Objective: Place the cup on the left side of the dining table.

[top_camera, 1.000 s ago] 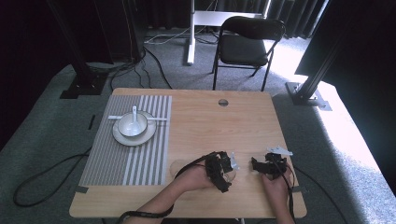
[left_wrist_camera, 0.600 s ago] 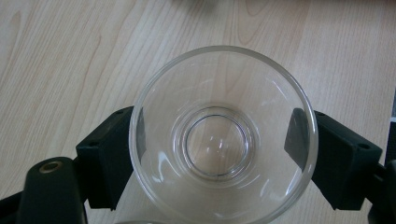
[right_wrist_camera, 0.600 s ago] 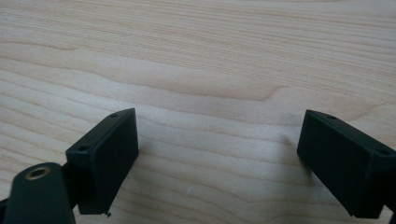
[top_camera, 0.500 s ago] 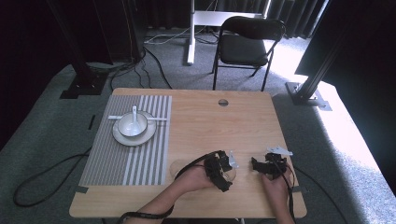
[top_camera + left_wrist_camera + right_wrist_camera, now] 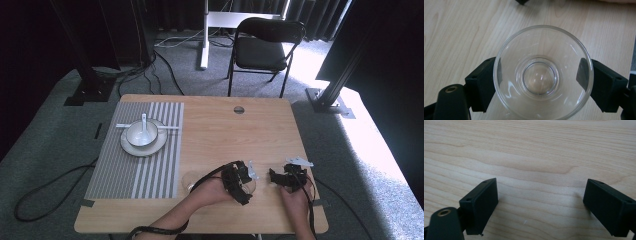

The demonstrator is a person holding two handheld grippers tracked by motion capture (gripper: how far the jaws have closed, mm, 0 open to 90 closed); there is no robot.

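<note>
Since earlier frames: both hands unmoved; left gripper (image 5: pixel 541 77) jaws have just closed onto the clear glass bowl (image 5: pixel 543 72).

Table (image 5: pixel 215 130) bare wood here. Bowl sits upright near front edge, between the left jaws, pads pressing opposite walls just below rim. Right gripper (image 5: pixel 541 205) spread wide, nothing held. Judgement: light, rigid, slick, breakable; grip gently across the wall, keep level.
</note>
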